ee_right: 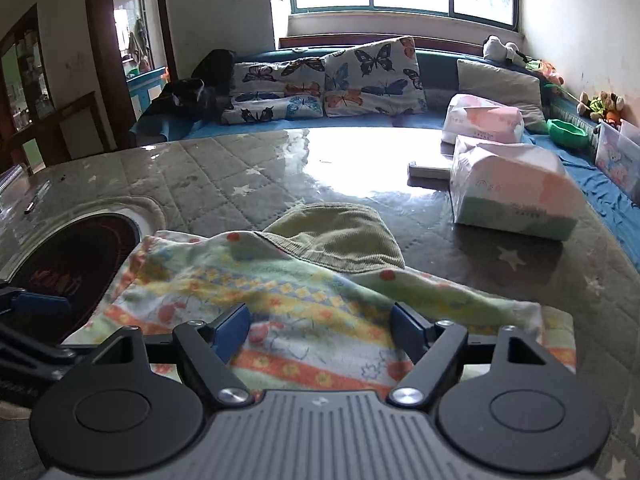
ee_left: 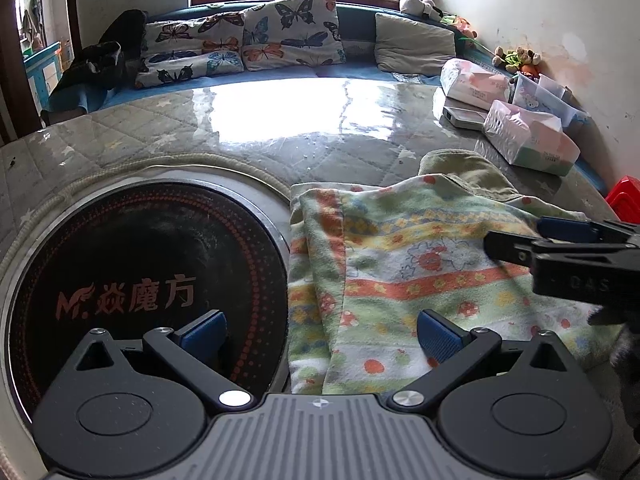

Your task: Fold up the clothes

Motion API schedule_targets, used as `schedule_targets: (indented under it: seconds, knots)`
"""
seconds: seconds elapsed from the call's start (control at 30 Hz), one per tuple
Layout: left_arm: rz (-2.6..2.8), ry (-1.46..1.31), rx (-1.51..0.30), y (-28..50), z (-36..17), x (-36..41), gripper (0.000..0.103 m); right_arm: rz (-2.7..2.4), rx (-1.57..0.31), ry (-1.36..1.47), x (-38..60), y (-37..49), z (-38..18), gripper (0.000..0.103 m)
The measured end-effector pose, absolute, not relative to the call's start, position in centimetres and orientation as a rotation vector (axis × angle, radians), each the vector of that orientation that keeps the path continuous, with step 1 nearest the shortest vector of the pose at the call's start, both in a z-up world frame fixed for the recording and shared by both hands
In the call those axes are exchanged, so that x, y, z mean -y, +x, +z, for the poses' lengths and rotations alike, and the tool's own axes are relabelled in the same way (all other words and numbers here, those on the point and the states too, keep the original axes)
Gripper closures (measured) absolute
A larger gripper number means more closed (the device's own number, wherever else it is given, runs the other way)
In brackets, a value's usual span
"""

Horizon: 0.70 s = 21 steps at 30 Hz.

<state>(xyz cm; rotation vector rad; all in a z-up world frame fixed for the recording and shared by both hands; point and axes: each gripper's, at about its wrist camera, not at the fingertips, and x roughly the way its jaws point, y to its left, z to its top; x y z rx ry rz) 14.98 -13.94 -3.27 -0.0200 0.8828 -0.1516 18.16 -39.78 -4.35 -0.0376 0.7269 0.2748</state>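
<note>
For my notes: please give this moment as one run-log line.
left tool: open | right tool: open | patterned cloth: lying partly folded, unheld

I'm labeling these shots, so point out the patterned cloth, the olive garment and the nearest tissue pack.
patterned cloth (ee_right: 304, 300), right wrist view, on its striped middle.
olive garment (ee_right: 340, 236), right wrist view, on its ribbed top.
nearest tissue pack (ee_right: 516, 196), right wrist view, on its front face.

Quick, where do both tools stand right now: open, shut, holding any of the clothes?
Left tool: open, holding nothing, poised over the left edge of the patterned garment.
Right tool: open, holding nothing, jaws spread over the patterned garment.
</note>
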Motion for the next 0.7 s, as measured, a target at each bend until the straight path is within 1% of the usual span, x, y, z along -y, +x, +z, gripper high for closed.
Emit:
schedule_targets:
  seconds: [0.07, 0.13, 0.2, 0.27, 0.3, 0.47, 0.53, 0.67, 0.7]
  knots:
    - [-0.153, -0.022, -0.884, 15.0, -3.3, 13.9, 0.000, 0.273, -0.731, -0.043, 39.7, 18.3, -4.4, 0.025]
    - [-0.154, -0.025, -0.885, 15.0, -3.4, 13.9, 0.000, 0.262, -0.735, -0.036, 39.7, 18.5, -4.0, 0.032]
    - [-0.152, -0.026, -0.887, 15.0, -3.3, 13.8, 0.000, 0.261, -0.732, -0.031, 39.5, 18.7, -3.7, 0.037]
    - [-0.150, -0.028, -0.888, 15.0, -3.3, 13.7, 0.000, 0.266, -0.731, -0.036, 39.1, 18.9, -3.6, 0.038]
    - [-0.149, -0.029, -0.888, 15.0, -3.3, 13.6, 0.000, 0.268, -0.730, -0.039, 38.9, 19.0, -3.6, 0.040]
    - [-0.142, -0.032, -0.888, 15.0, -3.2, 13.4, 0.000, 0.265, -0.744, -0.051, 38.2, 19.9, -4.1, 0.042]
    - [-0.137, -0.031, -0.887, 14.9, -3.2, 13.3, 0.000, 0.267, -0.737, -0.043, 37.8, 20.2, -3.5, 0.047]
    - [-0.131, -0.028, -0.884, 14.8, -3.1, 13.0, 0.000, 0.301, -0.723, -0.051, 36.5, 20.9, -2.7, 0.051]
    - [-0.129, -0.029, -0.885, 14.8, -3.1, 12.9, 0.000, 0.311, -0.727, -0.058, 36.0, 21.2, -2.8, 0.056]
